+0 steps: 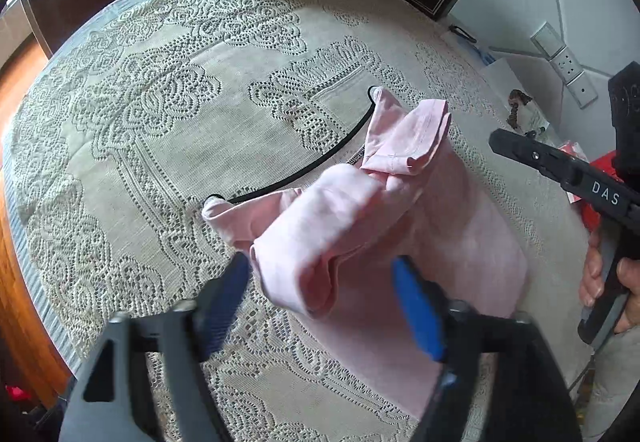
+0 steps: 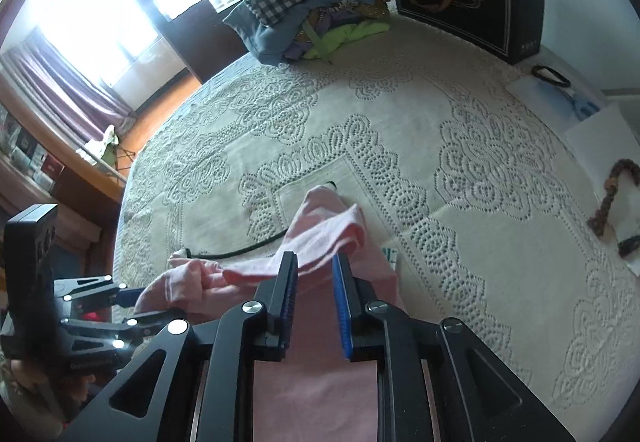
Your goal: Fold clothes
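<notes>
Left wrist: open-jawed left claw [image 1: 320, 302] apparently straddles pink garment [image 1: 384, 218] edge.

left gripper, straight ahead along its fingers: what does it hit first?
Probably the crumpled pink cotton garment: its bunched fold sits just ahead of the open left gripper, between the blue pads. Depth unclear.

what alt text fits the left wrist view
A crumpled pale pink cotton garment on a black plastic hanger lies on a cream lace bedspread, between the open blue-padded left tongs. The black right tongs hover at the right edge.
</notes>
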### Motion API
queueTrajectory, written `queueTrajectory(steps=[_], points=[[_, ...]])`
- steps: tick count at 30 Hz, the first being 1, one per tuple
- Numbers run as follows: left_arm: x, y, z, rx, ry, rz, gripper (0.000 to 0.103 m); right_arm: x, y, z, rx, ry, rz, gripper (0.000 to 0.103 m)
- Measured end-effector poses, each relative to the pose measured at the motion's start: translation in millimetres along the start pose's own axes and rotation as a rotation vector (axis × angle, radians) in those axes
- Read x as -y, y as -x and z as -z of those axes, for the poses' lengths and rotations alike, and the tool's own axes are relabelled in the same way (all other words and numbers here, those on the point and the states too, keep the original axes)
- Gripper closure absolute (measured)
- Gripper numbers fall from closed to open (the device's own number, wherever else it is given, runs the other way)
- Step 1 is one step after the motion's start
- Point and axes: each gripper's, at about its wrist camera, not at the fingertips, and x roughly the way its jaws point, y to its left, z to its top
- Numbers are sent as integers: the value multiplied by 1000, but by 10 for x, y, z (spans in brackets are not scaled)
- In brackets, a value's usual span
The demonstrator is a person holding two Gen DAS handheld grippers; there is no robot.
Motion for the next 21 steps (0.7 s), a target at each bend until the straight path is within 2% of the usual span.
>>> queueTrajectory(steps=[1, 4, 6, 9, 12, 14, 17, 18, 19, 20, 21], points=[[7, 60, 31, 11, -14, -4, 0, 46, 83, 74, 3, -23, 12, 84], [46, 226, 133, 26, -50, 10, 0, 193, 298, 321, -6, -91, 60, 84], [155, 236, 169, 15, -103, 2, 0, 302, 402, 576, -22, -144, 108, 84], [317, 245, 213, -2, -183, -10, 0, 432, 525, 972, -48, -251, 134, 84], [485, 126, 99, -13, -265, -12, 0, 497, 660, 1284, -44, -353, 145, 84], [613, 23, -22, -24, -331, -15, 0, 522, 729, 1418, -26, -425, 160, 77], [744, -222, -263, -33, -436, -8, 0, 541, 780, 1548, 24, -539, 179, 72], [776, -314, -342, -44, -472, 0, 4, 532, 783, 1570, 38, -573, 188, 72], [790, -413, -409, -69, -511, 10, 17, 514, 779, 1580, 50, -606, 200, 72], [805, -513, -476, -95, -549, 20, 25, 487, 755, 1587, 64, -645, 206, 72], [812, -607, -540, -122, -587, 31, 40, 458, 727, 1595, 79, -684, 211, 72]])
